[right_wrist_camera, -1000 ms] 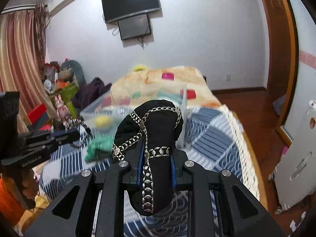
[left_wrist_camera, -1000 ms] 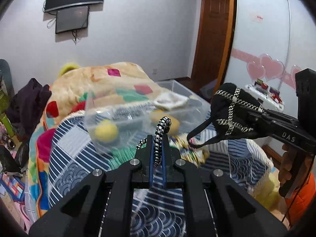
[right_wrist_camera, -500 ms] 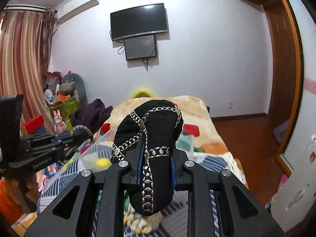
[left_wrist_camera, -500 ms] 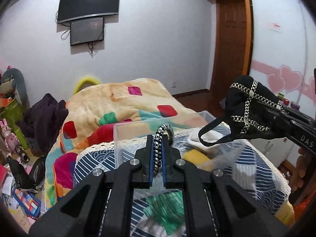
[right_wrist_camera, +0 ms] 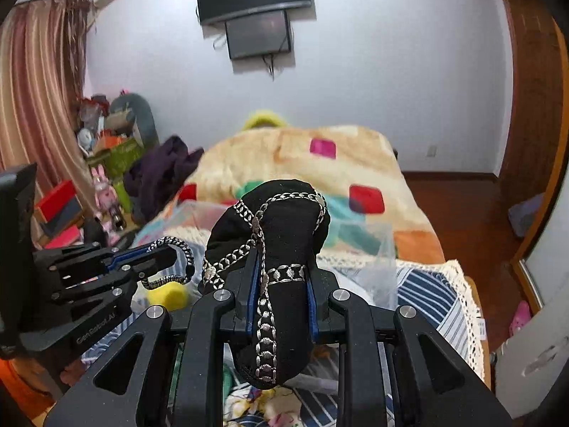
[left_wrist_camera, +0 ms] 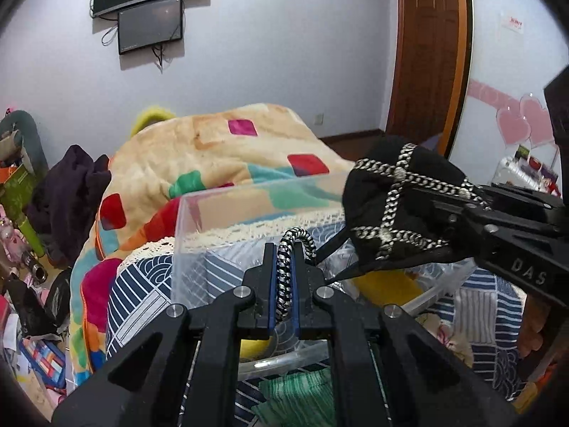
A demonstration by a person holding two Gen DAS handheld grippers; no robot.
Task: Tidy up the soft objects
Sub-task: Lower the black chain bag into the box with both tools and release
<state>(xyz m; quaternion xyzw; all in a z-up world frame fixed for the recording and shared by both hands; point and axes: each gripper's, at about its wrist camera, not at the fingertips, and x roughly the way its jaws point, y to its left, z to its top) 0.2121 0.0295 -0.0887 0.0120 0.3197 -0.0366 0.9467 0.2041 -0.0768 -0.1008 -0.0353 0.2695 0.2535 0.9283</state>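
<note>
1. Left wrist view: bedroom walls, a wall-mounted screen (left_wrist_camera: 151, 23) and a wooden door (left_wrist_camera: 426, 53) stand behind a bed (left_wrist_camera: 227, 156) covered with a patchwork blanket. On the bed sits a clear plastic bin (left_wrist_camera: 199, 227) holding something yellow.
2. Same view: the left tongs (left_wrist_camera: 287, 281) are clenched on a black-and-white braided cord (left_wrist_camera: 290, 267), whose loop rises above the tips. To the right, the right tongs (left_wrist_camera: 441, 220) grip a black pouch (left_wrist_camera: 391, 195) crossed with silver chain, held above the bin's right part.
3. Right wrist view: striped curtains (right_wrist_camera: 32, 106) and clutter fill the left side, with the bed behind. The right tongs (right_wrist_camera: 281, 284) are clamped around the black pouch (right_wrist_camera: 281, 235), which bulges above and hangs below them. The left tongs (right_wrist_camera: 156, 259) are shut on the braided cord (right_wrist_camera: 177, 259), just left of the pouch.
4. Judgement: both items look ready to go into the bin. Lower each fully inside the walls before letting go, one at a time, so the cord and the pouch's strap do not snag on the rim or tangle together.
</note>
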